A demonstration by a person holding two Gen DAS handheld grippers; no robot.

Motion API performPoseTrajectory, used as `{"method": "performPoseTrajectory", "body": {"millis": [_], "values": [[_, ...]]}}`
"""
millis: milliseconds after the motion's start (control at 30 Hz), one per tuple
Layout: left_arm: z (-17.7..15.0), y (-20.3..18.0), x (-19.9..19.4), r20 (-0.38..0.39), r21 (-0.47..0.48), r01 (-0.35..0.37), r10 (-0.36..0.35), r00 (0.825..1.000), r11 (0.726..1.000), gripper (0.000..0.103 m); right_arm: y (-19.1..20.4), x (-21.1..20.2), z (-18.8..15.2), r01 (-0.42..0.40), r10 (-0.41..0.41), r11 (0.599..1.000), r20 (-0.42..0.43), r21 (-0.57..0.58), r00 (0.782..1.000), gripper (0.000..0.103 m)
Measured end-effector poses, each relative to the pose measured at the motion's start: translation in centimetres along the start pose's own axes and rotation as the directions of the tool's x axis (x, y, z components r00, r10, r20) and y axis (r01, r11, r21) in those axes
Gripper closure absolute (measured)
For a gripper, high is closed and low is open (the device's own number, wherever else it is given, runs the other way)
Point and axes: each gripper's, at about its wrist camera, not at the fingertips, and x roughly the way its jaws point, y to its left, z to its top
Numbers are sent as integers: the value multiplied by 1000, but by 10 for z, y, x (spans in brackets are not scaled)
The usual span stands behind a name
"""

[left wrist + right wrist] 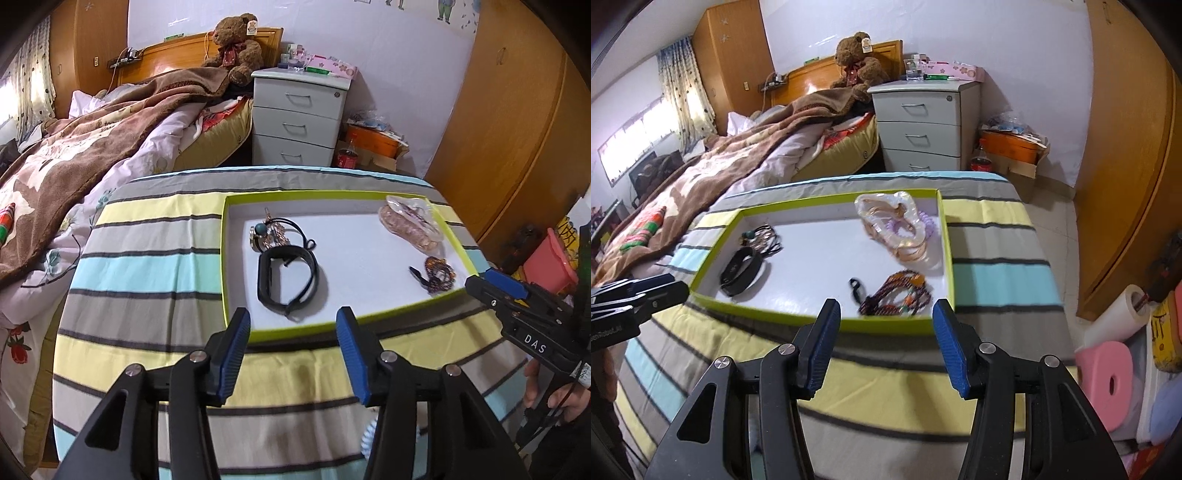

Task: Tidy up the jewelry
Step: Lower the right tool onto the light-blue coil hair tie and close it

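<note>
Left wrist view: green-rimmed tray [236, 317] holds black wristband [288, 280] and beaded bracelets [439, 274]; both tongs open, empty.

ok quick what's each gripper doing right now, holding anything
left gripper: open, empty, above the near rim of the tray.
right gripper: open, empty, in front of the beaded bracelets.

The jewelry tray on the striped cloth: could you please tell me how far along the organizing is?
Done: black band, beaded bracelets and bagged pieces lie in the green-rimmed tray. In hand: nothing; left tongs and right tongs are open, empty. Left: nothing visible outside the tray.
</note>
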Motion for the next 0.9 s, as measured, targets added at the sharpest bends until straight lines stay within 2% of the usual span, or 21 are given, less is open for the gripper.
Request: {"method": "performPoseTrajectory", "body": {"millis": [200,400,533,733,900], "values": [[-21,5,-9,-2,-24,21,-21,1000,999,52,23,-6,-27,-85,83,995,-42,-49,996,50],[-41,10,-17,-9,-29,10,-11,1000,1000,52,43,-2,-48,-165,158,984,-92,-71,983,50],[-50,16,-21,-11,-42,-3,3,1000,999,52,57,0,-57,-186,173,977,-122,-105,977,50],[-58,24,-26,-14,-67,28,-29,999,997,51,79,9,-67,-199,168,964,-176,-177,970,50],[-66,27,-28,-16,-69,45,-47,999,997,50,88,12,-70,-181,143,960,-181,-213,973,50]]}}
